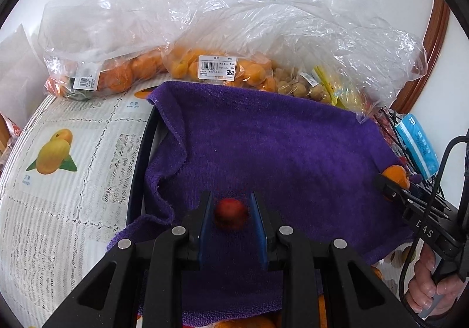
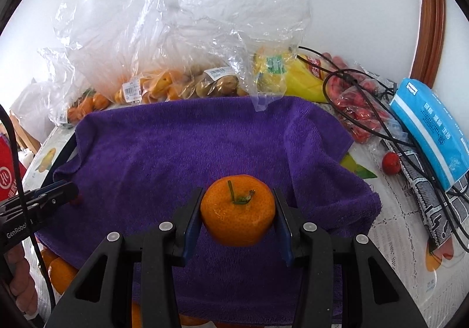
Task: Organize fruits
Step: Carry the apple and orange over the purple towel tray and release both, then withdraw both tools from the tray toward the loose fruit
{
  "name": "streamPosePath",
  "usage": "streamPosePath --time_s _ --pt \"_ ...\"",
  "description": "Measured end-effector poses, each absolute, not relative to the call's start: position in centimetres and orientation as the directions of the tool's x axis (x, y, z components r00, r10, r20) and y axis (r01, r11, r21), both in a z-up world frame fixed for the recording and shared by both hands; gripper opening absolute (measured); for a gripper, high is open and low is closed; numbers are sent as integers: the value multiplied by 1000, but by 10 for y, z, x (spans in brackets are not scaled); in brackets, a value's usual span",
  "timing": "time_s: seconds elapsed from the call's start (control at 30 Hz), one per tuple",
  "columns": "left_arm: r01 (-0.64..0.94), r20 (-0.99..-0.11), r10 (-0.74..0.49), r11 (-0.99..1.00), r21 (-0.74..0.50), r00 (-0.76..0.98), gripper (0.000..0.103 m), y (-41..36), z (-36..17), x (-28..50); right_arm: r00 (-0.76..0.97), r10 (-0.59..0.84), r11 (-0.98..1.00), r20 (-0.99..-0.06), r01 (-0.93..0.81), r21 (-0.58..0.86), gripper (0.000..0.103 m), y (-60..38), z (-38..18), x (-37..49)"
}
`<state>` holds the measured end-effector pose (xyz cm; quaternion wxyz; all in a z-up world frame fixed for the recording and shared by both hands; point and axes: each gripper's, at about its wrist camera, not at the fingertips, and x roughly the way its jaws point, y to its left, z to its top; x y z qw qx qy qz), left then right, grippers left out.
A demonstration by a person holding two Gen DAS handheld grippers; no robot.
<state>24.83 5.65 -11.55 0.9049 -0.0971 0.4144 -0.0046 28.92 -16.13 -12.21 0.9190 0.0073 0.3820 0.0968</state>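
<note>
Along the table's far edge, crinkled clear plastic bags (image 1: 263, 20) hold orange citrus, each with a barcode label (image 1: 217, 67). A fuzzy purple towel (image 1: 278, 146) covers the middle. Above it, the left gripper (image 1: 230, 210) pinches a small red fruit (image 1: 230, 213); the right gripper (image 2: 238, 209) clamps a round, dimpled tangerine (image 2: 238, 210).

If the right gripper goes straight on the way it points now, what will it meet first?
Probably the purple towel. The right gripper holds a mandarin and points down at the towel, with nothing else between them. How far above the towel it is, I cannot tell.
</note>
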Motion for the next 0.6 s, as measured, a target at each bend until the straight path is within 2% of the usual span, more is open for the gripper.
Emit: streamPosePath --time_s 0.33,0.47,0.6 --pt "-66 -745 -99 980 -189 660 25 56 -114 246 695 177 982 -697 -175 76 45 -159 -123 288" --pt "-55 -732 -105 980 -192 673 38 54 -108 243 709 186 980 -681 -183 77 46 -159 -118 285" --pt "-46 -716 -106 981 -190 690 46 51 -101 239 721 190 979 -667 -187 77 56 -159 -112 281"
